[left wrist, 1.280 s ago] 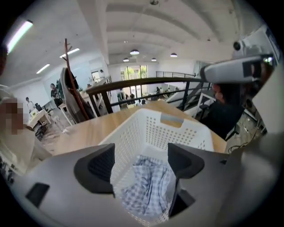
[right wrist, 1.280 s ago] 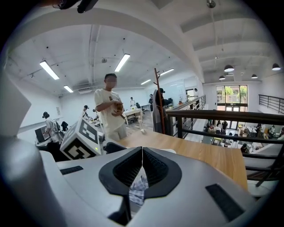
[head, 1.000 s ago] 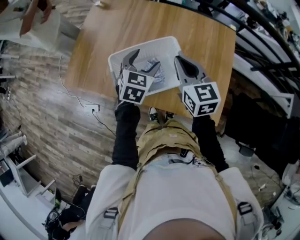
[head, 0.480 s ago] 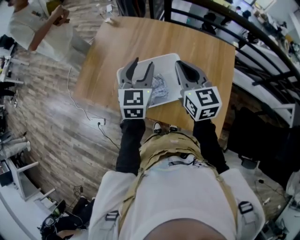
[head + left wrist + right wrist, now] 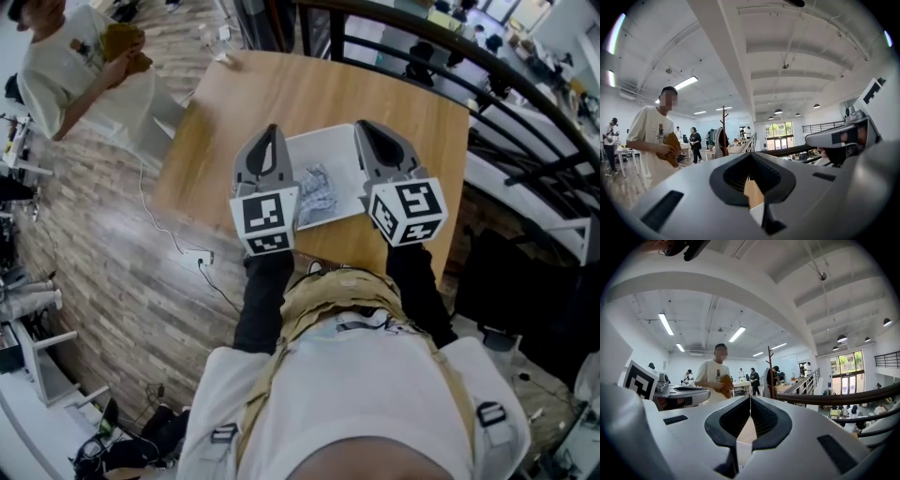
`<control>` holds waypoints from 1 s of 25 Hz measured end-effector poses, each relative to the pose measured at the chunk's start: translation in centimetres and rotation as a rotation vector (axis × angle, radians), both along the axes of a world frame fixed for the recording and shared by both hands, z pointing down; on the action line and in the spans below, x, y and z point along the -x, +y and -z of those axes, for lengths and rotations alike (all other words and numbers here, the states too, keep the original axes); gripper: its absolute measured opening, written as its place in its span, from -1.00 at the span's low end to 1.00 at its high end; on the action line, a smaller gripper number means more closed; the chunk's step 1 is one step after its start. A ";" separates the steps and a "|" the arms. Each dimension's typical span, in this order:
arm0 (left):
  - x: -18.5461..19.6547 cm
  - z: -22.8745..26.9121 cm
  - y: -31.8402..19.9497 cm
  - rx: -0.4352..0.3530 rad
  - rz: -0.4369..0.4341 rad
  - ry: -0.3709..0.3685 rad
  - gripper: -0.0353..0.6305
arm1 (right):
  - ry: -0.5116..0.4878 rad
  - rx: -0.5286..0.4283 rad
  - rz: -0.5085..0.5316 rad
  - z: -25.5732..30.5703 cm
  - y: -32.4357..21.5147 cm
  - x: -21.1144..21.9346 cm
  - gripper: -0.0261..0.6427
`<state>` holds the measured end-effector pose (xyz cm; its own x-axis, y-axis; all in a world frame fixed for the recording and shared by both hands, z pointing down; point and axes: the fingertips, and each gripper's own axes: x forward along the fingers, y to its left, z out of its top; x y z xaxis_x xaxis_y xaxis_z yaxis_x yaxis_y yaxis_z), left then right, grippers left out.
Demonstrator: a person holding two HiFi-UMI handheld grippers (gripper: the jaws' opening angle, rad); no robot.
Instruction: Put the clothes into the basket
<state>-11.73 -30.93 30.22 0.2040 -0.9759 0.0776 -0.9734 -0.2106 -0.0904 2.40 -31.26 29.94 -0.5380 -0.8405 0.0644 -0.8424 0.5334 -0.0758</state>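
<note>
Cloth (image 5: 314,190): a patterned piece lying crumpled inside the white basket (image 5: 330,150). Basket sits on the wooden table (image 5: 272,89), near my edge. No other garment shows on the table top.

Step, as I judge it: the drop is done and this is the clear-away. I see nothing left on the table to load.

Next move, if any: find another garment first. A bystander (image 5: 70,66) off the table's far left corner holds something brown; I cannot tell what it is. Any new pick calls for reopening the jaws before going down.

Left gripper (image 5: 270,133): held level above the basket's left side. Its jaws have just been closing. Fingers (image 5: 693,192) now clenched tip to tip, with nothing between them and only table and basket showing through the slot.

Right gripper (image 5: 368,127): level above the basket's right side. Fingers (image 5: 797,427) pressed together and empty.
</note>
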 end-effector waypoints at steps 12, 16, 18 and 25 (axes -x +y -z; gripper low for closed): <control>0.7 2.9 1.0 -0.052 0.045 0.056 -0.89 | -0.012 -0.077 -0.009 2.4 0.4 -0.4 -0.86; 0.6 3.2 1.1 -0.057 0.041 0.058 -0.89 | -0.011 -0.088 -0.011 2.8 0.6 -0.6 -0.86; 0.4 3.3 1.0 -0.055 0.035 0.053 -0.89 | -0.012 -0.095 -0.015 3.0 0.6 -0.7 -0.86; -0.3 3.1 0.9 -0.053 0.008 0.040 -0.89 | -0.004 -0.100 -0.013 3.0 0.6 -0.8 -0.86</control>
<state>-11.39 -30.05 27.09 0.1983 -0.9800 0.0180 -0.9780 -0.1991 -0.0622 3.16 -30.62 26.93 -0.5271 -0.8495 -0.0222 -0.8491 0.5275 -0.0263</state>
